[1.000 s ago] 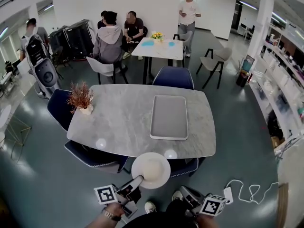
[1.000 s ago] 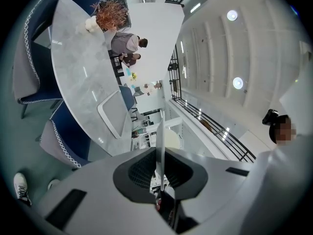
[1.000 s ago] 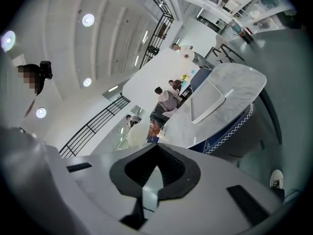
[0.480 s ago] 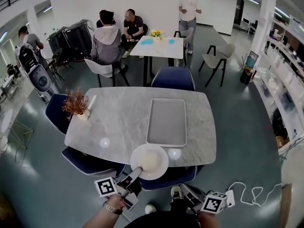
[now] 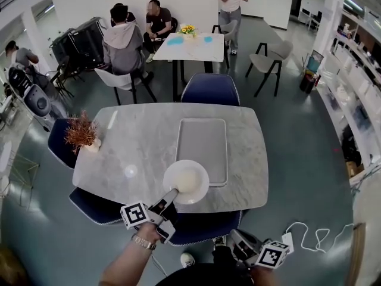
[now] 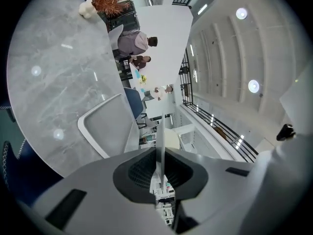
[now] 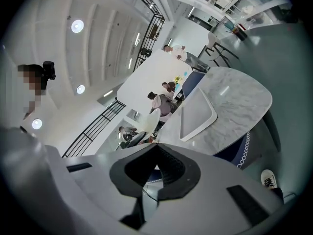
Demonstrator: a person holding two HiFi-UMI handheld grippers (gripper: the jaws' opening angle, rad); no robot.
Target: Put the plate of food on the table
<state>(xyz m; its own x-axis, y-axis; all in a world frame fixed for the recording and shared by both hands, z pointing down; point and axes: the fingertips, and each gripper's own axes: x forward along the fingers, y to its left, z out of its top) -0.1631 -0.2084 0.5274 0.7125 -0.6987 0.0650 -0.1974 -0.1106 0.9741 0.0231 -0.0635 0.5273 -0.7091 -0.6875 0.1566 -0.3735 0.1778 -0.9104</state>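
The round white plate [image 5: 186, 182], with a pale heap of food in its middle, is over the near edge of the grey marble-patterned table [image 5: 143, 142]. Its far rim overlaps the near left corner of a flat grey rectangular tray [image 5: 202, 148]. Whether the plate rests on the tabletop or hangs just above it cannot be told. The left gripper [image 5: 171, 196] pinches the plate's near rim. In the left gripper view the rim shows as a thin white edge [image 6: 159, 141] clamped between the two dark pads. A cube with black-and-white square markers [image 5: 134, 214] sits on this gripper, beside the person's hand [image 5: 149, 234].

The right gripper [image 5: 238, 243] is low at the person's side, short of the table and well apart from the plate. Its jaws are drawn together with nothing between them, and it has its own marker cube [image 5: 272, 255].

At the table's left end stands a reddish dried plant in a small white vase [image 5: 81, 134]. Dark blue chairs [image 5: 209, 89] ring the table. Beyond it, people sit and stand round a white table [image 5: 187, 43] with blue mats and yellow flowers.
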